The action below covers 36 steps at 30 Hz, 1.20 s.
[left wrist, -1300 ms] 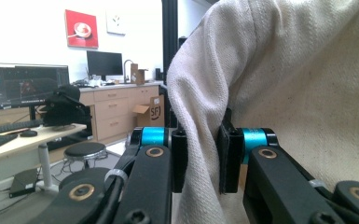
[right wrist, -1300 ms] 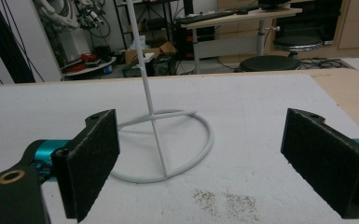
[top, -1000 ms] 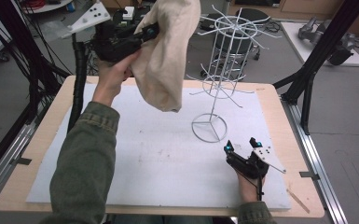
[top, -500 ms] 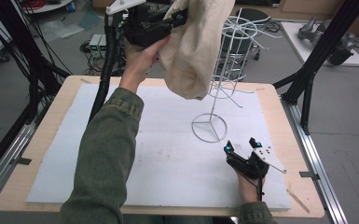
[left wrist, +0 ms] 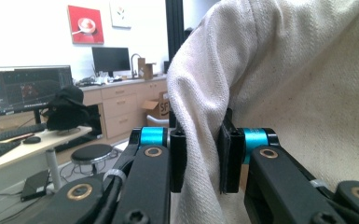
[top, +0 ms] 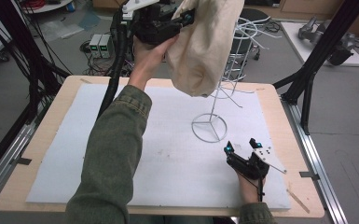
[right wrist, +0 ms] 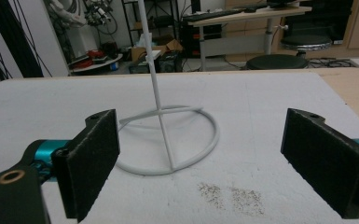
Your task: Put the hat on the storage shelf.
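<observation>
A cream cloth bag (top: 205,42) hangs in the air over the far part of the table, against the upper arms of a white wire rack (top: 231,65). My left gripper (top: 186,18) is shut on a fold of the cream cloth (left wrist: 200,140), which is pinched between its black pads. The rack's round base (top: 209,128) stands on the white mat (top: 168,149). My right gripper (top: 242,147) rests near the front right of the mat, open, jaws wide apart with nothing between them; its own view looks at the rack's base ring (right wrist: 168,140) and pole.
The wooden table (top: 42,154) carries the white mat. Black frame posts (top: 317,56) stand at the right and left of the table. A thick black cable (top: 114,79) trails from the left gripper. Some dark crumbs (right wrist: 228,193) lie on the mat before the right gripper.
The left hand has carried the cloth bag up and toward the right, from left of the rack to against its upper arms. The right gripper has stayed still.
</observation>
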Available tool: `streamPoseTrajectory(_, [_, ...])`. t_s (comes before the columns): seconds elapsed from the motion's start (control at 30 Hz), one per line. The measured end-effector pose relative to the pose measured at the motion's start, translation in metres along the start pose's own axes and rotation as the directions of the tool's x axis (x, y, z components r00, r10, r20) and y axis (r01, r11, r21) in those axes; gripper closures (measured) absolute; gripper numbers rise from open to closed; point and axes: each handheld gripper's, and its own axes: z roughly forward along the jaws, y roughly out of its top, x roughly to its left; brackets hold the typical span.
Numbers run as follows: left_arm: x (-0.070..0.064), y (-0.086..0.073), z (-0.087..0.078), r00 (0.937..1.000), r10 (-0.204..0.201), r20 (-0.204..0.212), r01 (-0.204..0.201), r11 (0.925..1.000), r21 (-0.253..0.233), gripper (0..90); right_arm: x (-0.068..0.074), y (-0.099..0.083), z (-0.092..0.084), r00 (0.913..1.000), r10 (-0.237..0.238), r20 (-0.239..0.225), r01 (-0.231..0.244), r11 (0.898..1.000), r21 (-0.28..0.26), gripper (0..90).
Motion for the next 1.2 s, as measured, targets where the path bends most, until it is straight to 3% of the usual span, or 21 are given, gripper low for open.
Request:
streamPoseTrajectory(0.13, [-0.005,-0.006,0.006,0.9996,0.023,0.014,-0.024,0.9986,0.047,77.2,0.000,0.000,0.000,1.0000,0.005,-0.002,-0.005,1.000,0.001,10.7])
streamPoseTrajectory(0.33, [-0.011,-0.006,0.008,0.9989,0.034,0.032,-0.035,0.9980,0.052,73.0,0.000,0.000,0.000,1.0000,0.003,-0.006,-0.003,1.000,-0.003,10.7])
streamPoseTrajectory(0.57, [-0.015,-0.007,0.007,0.9983,0.054,0.023,-0.055,0.9963,0.065,67.7,0.001,0.001,0.000,1.0000,-0.001,-0.003,0.001,1.000,-0.006,10.7])
streamPoseTrajectory(0.8, [-0.010,-0.017,-0.002,0.9997,0.022,-0.011,-0.021,0.9982,0.055,53.5,0.001,0.000,0.000,1.0000,-0.003,-0.001,0.003,1.000,-0.005,10.7])
streamPoseTrajectory(1.0, [-0.005,-0.023,-0.010,0.9999,0.000,-0.016,0.001,0.9976,0.070,42.0,0.001,0.000,-0.001,1.0000,0.003,-0.001,-0.003,1.000,-0.004,10.7])
streamPoseTrajectory(1.2, [0.000,-0.032,-0.017,0.9994,-0.012,-0.033,0.015,0.9957,0.092,39.0,0.000,0.000,-0.002,1.0000,-0.001,0.001,0.001,1.000,-0.006,10.7])
